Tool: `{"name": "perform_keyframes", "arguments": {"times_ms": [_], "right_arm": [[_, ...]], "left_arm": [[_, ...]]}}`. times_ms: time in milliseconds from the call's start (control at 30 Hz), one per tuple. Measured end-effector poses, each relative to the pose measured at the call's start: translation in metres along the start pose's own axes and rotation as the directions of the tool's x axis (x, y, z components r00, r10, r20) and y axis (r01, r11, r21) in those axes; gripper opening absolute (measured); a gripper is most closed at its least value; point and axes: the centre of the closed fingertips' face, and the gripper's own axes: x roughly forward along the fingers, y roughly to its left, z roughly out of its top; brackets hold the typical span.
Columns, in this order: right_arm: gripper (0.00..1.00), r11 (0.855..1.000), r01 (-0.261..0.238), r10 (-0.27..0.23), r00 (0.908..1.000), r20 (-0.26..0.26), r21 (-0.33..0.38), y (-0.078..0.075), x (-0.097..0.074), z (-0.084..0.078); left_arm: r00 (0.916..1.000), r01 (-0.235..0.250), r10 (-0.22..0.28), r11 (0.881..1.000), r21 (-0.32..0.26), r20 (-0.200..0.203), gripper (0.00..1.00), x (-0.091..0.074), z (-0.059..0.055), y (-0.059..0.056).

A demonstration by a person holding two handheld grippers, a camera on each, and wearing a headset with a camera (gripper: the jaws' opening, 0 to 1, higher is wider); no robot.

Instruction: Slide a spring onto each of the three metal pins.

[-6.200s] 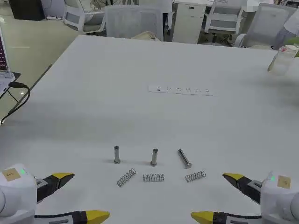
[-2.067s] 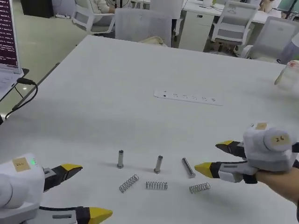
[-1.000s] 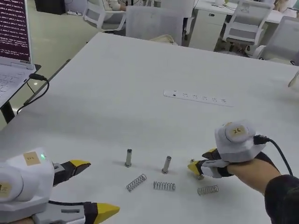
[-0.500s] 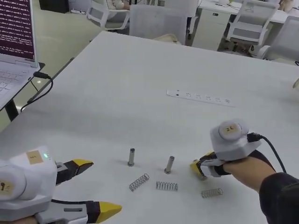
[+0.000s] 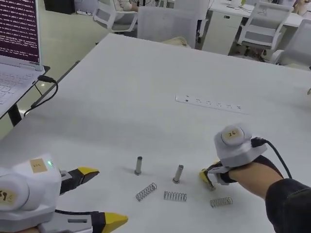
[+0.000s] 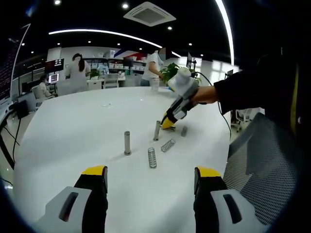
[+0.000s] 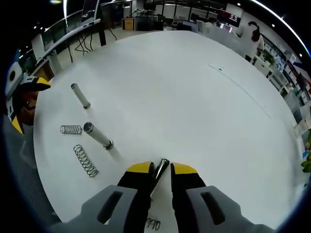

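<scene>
Tabletop: smooth and white, with nothing on it to stop a roll.

Risk, as I judge it: the right hand-held gripper has its jaws nearly together on the third pin and seems to pinch the shaft near one end. A slim round shaft held off-centre could swivel or squirt out on lifting, then roll in among the springs. A careless swing could also topple the nearest upright pin.

Left hand-held gripper: jaws spread wide, holding nothing, low over the tabletop.

Positions:
- Third pin: between the right hand-held gripper's jaw tips.
- Nearest upright pin: just to that hand-held gripper's left.
- Far upright pin: beyond it, ahead of the left hand-held gripper.
- Near spring: just behind the right hand-held gripper, toward the person.
- Middle spring and left spring: loose between the two hand-held grippers, neither on a pin.
</scene>
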Motion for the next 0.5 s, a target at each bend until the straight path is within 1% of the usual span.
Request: {"name": "perform_keyframes", "arguments": {"times_ms": [500], "right_arm": [[0.08,1.0,0.0,0.0,0.9996,-0.029,-0.002,0.0018,0.0019,0.001]], "left_arm": [[1.0,-0.001,0.001,1.0,-0.002,-0.002,0.68,-0.0006,-0.0014,-0.0003]]}}
